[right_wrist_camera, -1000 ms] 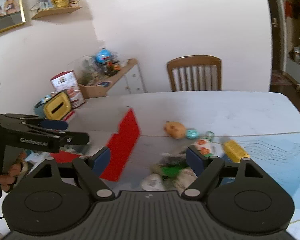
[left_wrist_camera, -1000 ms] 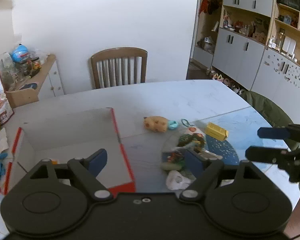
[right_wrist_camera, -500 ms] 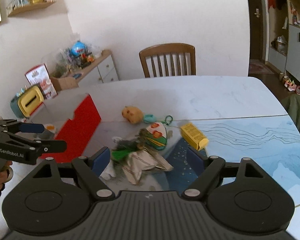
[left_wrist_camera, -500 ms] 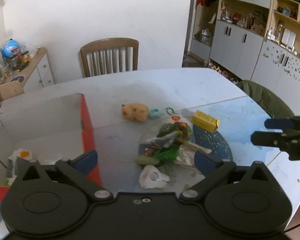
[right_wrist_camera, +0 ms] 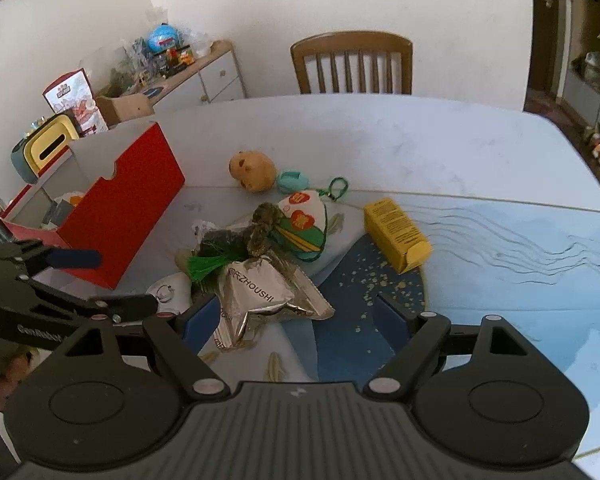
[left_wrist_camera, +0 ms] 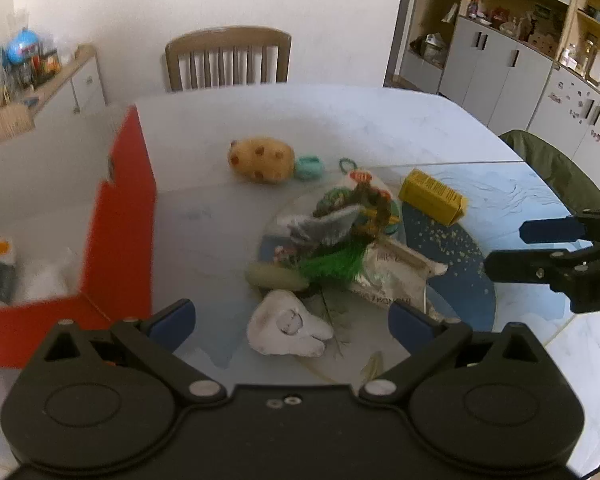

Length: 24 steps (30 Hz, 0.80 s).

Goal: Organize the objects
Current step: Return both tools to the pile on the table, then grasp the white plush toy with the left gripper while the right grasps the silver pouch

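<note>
While the pile sits loose on the table (left_wrist_camera: 340, 120), best to take 1 item at a time and start from the near edge. Nearest to the left gripper (left_wrist_camera: 290, 320): the white tooth-shaped toy (left_wrist_camera: 288, 330), flat on the table, framed between the 2 blue pads, not yet touched. Worth lowering straight over it, pads either side of its narrower width, closing only once both pads sit level with its body. Then across to the red box (left_wrist_camera: 120, 216) on the left, already holding a few things, and over its notched wall rather than through it.

Left gripper: spread wide, empty, nothing between the pads but the toy below. Right gripper (right_wrist_camera: 296, 322): also spread wide, empty, hovering just above the crumpled silver foil packet (right_wrist_camera: 260, 300); contact between the left pad and the packet's edge cannot be told. Likely slippery and easily crushed, that foil, so a grip across a folded ridge rather than a flat face.

Further into the heap: green tassel (right_wrist_camera: 208, 266), patterned pouch with a green clip (right_wrist_camera: 304, 224), spotted yellow plush (right_wrist_camera: 252, 170) beside a small teal piece (right_wrist_camera: 294, 182), yellow carton (right_wrist_camera: 398, 234) lying apart to the right. Tangled middle best left until the outer pieces are gone, to avoid dragging 2 things at once.
</note>
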### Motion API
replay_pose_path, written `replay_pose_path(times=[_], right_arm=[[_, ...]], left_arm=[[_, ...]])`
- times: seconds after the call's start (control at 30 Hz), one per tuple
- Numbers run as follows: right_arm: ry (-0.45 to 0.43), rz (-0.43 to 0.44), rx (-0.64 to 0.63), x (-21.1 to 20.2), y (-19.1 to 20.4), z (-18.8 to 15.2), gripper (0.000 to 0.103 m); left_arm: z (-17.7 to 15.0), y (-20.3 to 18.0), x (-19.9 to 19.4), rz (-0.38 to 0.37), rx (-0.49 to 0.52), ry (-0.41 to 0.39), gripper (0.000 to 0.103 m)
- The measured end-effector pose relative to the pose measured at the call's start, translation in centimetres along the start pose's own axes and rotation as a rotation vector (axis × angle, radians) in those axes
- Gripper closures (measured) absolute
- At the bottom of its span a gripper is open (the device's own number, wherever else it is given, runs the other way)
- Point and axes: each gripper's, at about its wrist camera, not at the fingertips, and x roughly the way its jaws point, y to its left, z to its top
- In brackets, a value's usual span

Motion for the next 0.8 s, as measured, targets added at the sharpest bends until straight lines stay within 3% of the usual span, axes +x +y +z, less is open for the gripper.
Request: replay_pose_path(times=[0.5, 0.8], right_arm=[[0.107, 0.054, -0.049, 6.7, 1.4, 1.4, 0.02], [0.146, 0.087, -0.068, 9.1, 1.7, 1.4, 0.02]], left_arm=[[-1.5, -0.1, 4.1, 0.05, 0.039, 0.026, 0.004], [-1.9, -0.5, 5.5, 0.044, 0.057, 0.051, 0.022]])
